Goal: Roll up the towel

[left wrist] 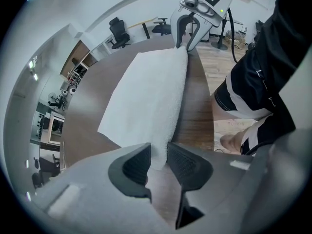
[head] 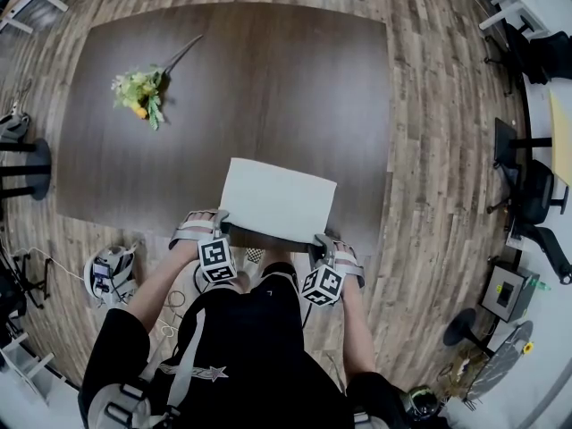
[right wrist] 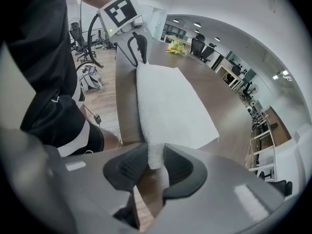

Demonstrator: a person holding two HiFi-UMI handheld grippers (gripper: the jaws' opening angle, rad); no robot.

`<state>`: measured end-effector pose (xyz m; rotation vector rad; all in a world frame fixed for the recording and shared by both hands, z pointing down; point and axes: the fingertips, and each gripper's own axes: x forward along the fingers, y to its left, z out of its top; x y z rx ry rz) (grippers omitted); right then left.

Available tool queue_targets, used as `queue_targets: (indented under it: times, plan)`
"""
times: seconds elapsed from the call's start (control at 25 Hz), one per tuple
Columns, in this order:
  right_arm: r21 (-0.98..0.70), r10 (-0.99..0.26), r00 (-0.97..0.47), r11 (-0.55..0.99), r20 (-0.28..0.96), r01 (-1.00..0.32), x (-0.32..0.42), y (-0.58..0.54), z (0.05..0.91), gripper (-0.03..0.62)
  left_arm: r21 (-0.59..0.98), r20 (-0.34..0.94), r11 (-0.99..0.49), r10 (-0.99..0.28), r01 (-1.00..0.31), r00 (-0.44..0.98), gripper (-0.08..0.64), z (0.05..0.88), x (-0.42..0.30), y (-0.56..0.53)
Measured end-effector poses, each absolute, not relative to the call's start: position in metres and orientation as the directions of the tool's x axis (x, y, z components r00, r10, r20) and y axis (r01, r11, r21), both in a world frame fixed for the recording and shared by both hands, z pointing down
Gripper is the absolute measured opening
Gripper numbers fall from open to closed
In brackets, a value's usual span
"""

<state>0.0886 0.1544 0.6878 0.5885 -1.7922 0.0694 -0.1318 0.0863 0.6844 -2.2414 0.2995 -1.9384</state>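
A white towel (head: pixel 277 199) lies flat at the near edge of a brown table (head: pixel 268 70), its 2 near corners clamped, 1 by the left gripper (left wrist: pixel 158 157) and 1 by the right gripper (right wrist: pixel 155 162). A flower sprig (head: pixel 138 92) lies well apart, at the far left.

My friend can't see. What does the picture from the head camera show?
A white towel lies flat at the near edge of a dark wooden table, and a person grips its two near corners with the left gripper and the right gripper. A bunch of flowers lies farther back on the left.
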Motion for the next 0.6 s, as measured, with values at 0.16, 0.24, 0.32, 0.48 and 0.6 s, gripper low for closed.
queue_targets:
  times: [0.16, 0.24, 0.32, 0.48, 0.6]
  plan:
    - [0.268, -0.365, -0.178, 0.872, 0.914, -0.41, 0.088, 0.154, 0.688, 0.087, -0.26, 0.955, -0.965, -0.263, -0.037, 0.14, 0.092, 0.685, -0.132, 0.088]
    - [0.28, -0.376, -0.172, 0.867, 0.911, -0.412, 0.089, 0.154, 0.688, 0.077, -0.266, 0.953, -0.963, -0.269, -0.036, 0.138, 0.08, 0.685, -0.132, 0.09]
    - [0.288, -0.383, -0.167, 0.864, 0.908, -0.413, 0.089, 0.157, 0.686, 0.068, -0.269, 0.953, -0.962, -0.272, -0.038, 0.137, 0.074, 0.683, -0.133, 0.093]
    - [0.295, -0.386, -0.16, 0.864, 0.909, -0.409, 0.084, 0.166, 0.684, 0.061, -0.27, 0.952, -0.962, -0.273, -0.037, 0.141, 0.066, 0.68, -0.138, 0.102]
    - [0.287, -0.377, -0.16, 0.867, 0.912, -0.407, 0.081, 0.178, 0.684, 0.061, -0.259, 0.955, -0.965, -0.261, -0.031, 0.141, 0.066, 0.68, -0.142, 0.114]
